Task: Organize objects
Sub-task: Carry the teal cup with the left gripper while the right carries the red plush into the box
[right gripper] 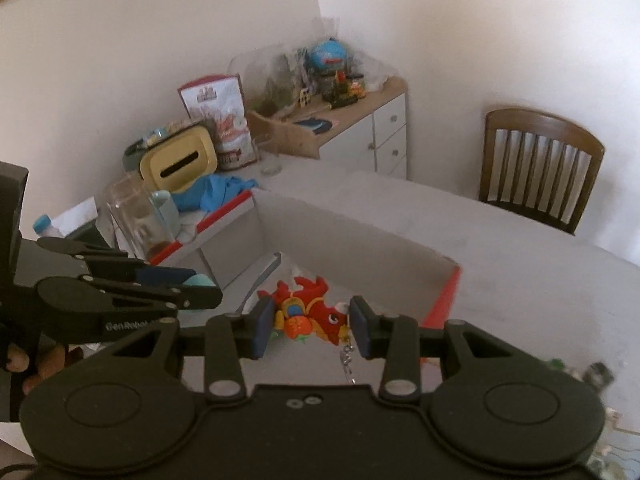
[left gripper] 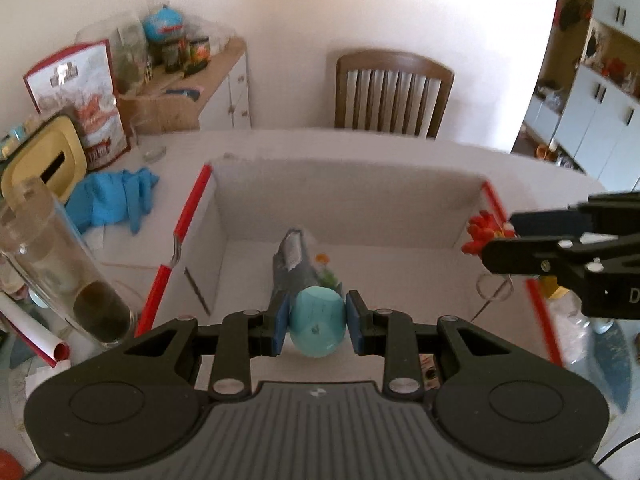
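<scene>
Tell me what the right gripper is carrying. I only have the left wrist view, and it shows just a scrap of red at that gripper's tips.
Observer: In the right wrist view, the right gripper has a red plush creature with an orange and blue belly clamped between its pads.
Operator: Is it over the box, or outside it?
Observer: Over it. The pale floor of the red-edged box lies directly behind the toy.
Operator: Anything on my own side that I'm missing?
Observer: Yes. Behind the left gripper, which grips the teal egg, the fingers of the person's hand wrap around its handle.
</scene>
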Demonstrator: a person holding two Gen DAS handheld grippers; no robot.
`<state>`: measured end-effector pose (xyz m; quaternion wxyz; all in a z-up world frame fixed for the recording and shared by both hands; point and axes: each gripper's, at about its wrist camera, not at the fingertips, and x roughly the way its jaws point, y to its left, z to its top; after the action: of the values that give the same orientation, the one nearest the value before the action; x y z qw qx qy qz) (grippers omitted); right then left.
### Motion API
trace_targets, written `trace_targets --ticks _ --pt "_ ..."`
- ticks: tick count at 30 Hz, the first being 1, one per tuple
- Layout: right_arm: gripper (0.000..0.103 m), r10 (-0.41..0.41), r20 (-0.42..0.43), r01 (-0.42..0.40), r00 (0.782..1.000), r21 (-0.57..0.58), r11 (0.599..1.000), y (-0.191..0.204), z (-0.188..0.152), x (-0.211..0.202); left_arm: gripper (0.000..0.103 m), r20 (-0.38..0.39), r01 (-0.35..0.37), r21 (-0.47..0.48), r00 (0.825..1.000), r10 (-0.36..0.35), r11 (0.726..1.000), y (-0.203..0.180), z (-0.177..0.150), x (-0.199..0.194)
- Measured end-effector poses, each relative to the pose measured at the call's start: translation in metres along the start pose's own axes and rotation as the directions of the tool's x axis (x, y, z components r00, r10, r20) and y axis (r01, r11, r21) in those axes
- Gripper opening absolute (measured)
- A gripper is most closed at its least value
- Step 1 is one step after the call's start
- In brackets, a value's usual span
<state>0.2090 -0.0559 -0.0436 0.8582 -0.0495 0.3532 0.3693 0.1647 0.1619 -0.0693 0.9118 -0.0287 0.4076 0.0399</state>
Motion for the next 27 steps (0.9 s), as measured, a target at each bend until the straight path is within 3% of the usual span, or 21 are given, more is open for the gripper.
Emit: trace_targets --ticks 12,21,27 --pt "0.039 -0.040 -0.130 0.035 0.991 -0.047 0.998 0.013 -0.012 0.069 0.030 -0.135 0.036 0.046 0.990 -0.029 0.998 -0.001 -0.006 0.048" --pt "0.041 -0.060 -0.171 0.052 0.983 -0.051 0.997 0.009 -0.020 0.081 0.030 -0.193 0.057 0.051 0.980 -0.046 0.997 -0.005 -0.011 0.063" --pt "0.049 -0.050 -0.153 0.043 0.987 -0.046 0.998 0.009 -0.018 0.074 0.033 -0.190 0.074 0.045 0.980 -0.064 0.996 -0.007 -0.014 0.057"
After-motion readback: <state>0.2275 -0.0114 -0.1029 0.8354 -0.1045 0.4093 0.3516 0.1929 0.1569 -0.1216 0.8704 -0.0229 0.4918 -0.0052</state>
